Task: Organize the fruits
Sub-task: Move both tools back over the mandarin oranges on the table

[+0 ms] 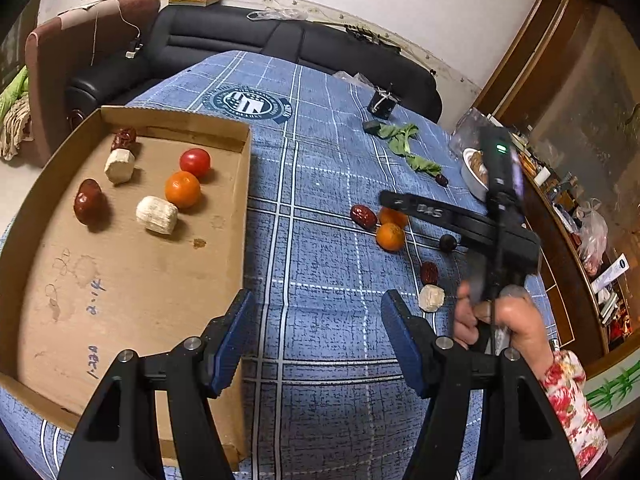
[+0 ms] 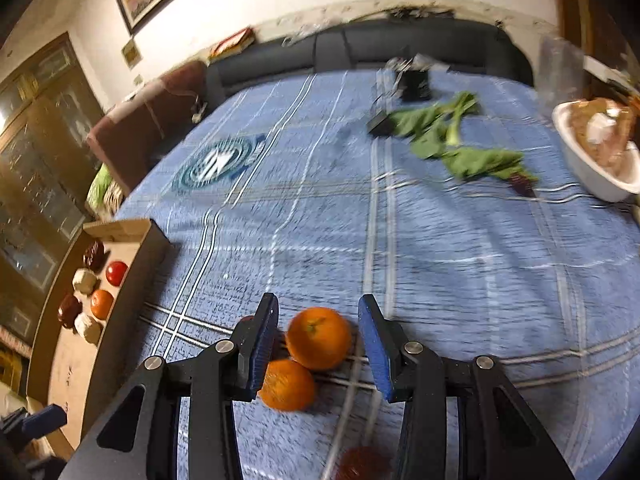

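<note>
Lying between right hand-held gripper [image 2: 318,344] pads: orange [image 2: 319,338]

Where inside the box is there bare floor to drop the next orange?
The cardboard box is bare across its near half, from the white chunk back toward the left hand-held gripper. The far end is crowded: tomato, orange, red dates.

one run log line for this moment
right gripper: open, straddling orange on tablecloth | left gripper: open, empty | cardboard box: partly filled
</note>
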`<state>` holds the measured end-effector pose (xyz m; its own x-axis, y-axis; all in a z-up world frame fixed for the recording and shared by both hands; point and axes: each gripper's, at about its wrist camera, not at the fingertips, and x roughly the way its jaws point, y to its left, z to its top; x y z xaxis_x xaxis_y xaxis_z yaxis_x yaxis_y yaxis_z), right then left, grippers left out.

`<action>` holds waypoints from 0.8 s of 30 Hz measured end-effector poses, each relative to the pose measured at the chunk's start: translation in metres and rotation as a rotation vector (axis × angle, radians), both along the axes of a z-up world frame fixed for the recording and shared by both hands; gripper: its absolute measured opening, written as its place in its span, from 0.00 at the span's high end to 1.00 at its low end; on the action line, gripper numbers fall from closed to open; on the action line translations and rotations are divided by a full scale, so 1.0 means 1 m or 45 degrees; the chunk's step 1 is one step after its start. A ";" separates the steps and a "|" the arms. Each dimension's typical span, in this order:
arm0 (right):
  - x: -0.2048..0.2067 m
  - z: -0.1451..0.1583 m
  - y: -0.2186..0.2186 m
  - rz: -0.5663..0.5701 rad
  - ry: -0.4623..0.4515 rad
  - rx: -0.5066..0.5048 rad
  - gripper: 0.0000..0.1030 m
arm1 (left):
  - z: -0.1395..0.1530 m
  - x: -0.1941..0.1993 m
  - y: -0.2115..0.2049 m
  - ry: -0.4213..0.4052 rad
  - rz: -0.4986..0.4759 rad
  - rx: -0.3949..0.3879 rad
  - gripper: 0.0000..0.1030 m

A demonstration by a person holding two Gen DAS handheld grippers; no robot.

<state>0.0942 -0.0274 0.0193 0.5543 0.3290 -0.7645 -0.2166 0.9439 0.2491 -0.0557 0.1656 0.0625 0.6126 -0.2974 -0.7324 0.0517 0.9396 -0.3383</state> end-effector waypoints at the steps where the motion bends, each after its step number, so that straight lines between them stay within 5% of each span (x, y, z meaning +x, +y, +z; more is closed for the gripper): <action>1: 0.001 -0.002 0.002 0.014 0.013 -0.004 0.56 | -0.001 0.000 -0.001 0.002 -0.004 0.003 0.37; 10: -0.056 0.013 -0.009 0.437 0.072 0.259 0.59 | -0.012 0.007 -0.005 0.028 -0.019 -0.001 0.37; 15: -0.069 0.024 -0.043 0.232 -0.066 0.055 0.59 | -0.015 0.008 -0.018 0.036 -0.054 0.013 0.38; 24: -0.065 0.019 -0.051 0.143 -0.075 0.072 0.59 | -0.019 0.017 -0.036 0.049 -0.074 0.045 0.38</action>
<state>0.0294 -0.0786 0.0386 0.5550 0.4335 -0.7099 -0.3364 0.8975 0.2851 -0.0389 0.1300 0.0440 0.5660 -0.3048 -0.7660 0.0938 0.9469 -0.3075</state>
